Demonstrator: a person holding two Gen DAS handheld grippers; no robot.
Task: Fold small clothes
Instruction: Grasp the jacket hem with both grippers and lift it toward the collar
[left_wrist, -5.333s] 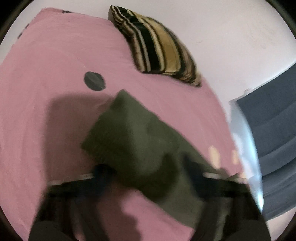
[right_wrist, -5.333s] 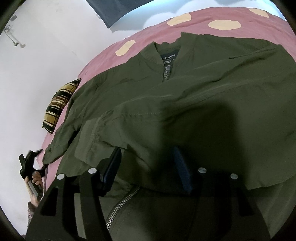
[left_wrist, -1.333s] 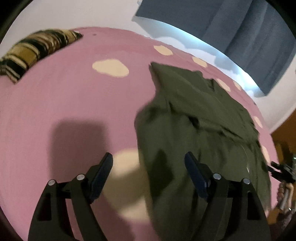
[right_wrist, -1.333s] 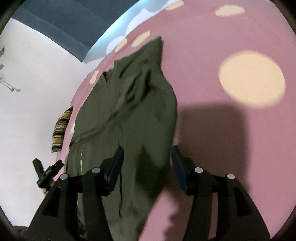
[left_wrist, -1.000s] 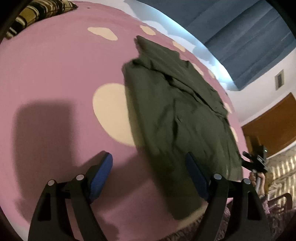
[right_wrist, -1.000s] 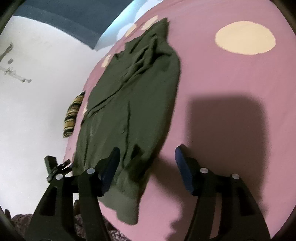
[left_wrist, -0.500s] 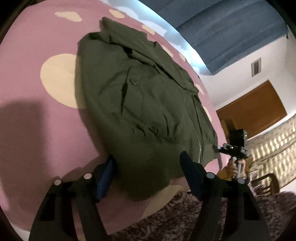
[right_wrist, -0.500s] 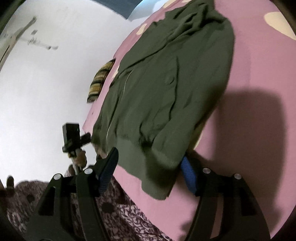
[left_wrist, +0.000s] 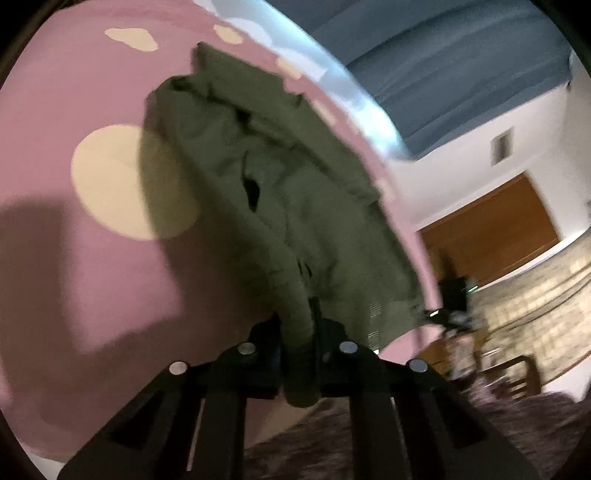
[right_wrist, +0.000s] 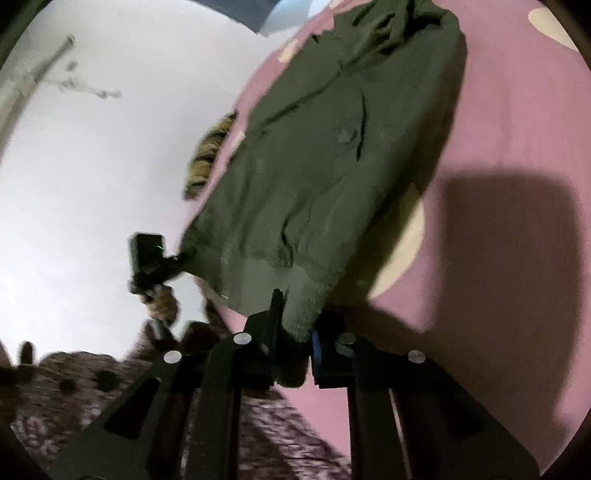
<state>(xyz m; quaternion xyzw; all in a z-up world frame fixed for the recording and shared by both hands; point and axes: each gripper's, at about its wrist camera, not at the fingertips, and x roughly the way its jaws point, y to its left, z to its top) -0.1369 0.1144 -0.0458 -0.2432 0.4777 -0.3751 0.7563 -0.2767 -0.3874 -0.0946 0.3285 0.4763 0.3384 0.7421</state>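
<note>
Pink bedspread (left_wrist: 92, 277) carries the olive jacket (left_wrist: 266, 192), laid lengthwise, collar far, ribbed hem near. Left gripper (left_wrist: 298, 347) is clenched on the hem's left corner, fabric bunched between its jaws. Right gripper (right_wrist: 295, 343) is clenched on the hem's right corner likewise.
</note>
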